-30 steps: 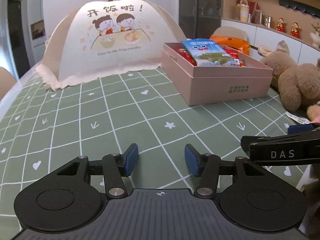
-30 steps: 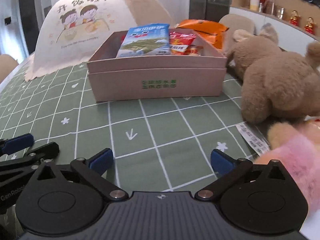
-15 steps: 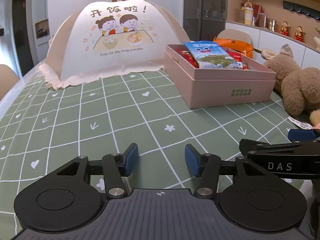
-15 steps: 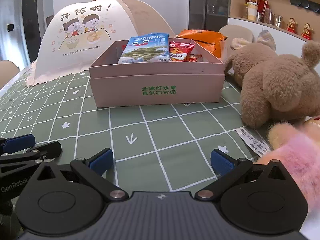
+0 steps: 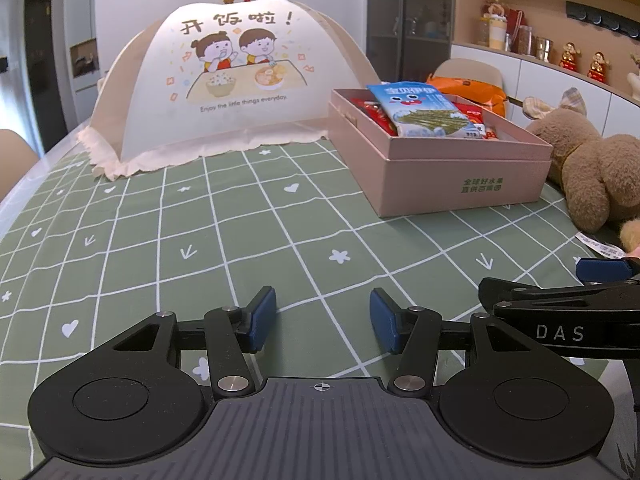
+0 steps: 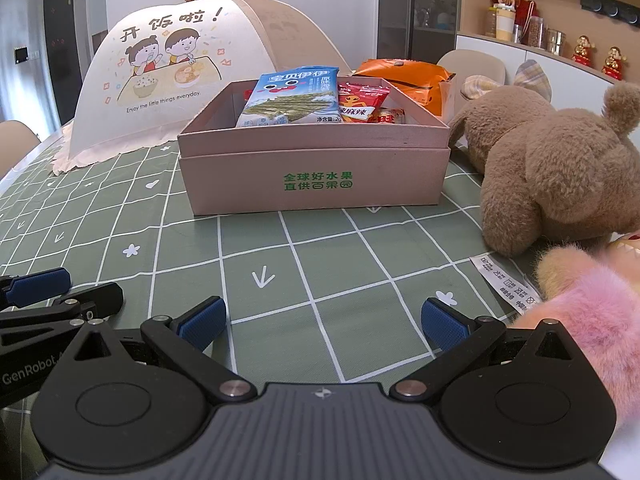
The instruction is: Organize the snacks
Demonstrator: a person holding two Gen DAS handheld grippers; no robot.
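Nearest me, my left gripper (image 5: 323, 318) hovers low over the green checked surface (image 5: 224, 240), its blue-padded fingers (image 5: 262, 318) moderately spread and holding nothing. My right gripper (image 6: 324, 322) sits just beside it, fingers (image 6: 202, 322) spread wider, also empty. To my right a pink plush (image 6: 592, 320) touches the right gripper's housing, with a brown teddy bear (image 6: 552, 168) beyond it. Further ahead stands the pink box (image 6: 316, 172), with a blue seaweed snack packet (image 6: 290, 98) and red snack packets (image 6: 362, 104) lying inside. An orange bag (image 6: 404, 80) sits just behind the box. Farthest left is the mesh food cover (image 5: 236, 80).
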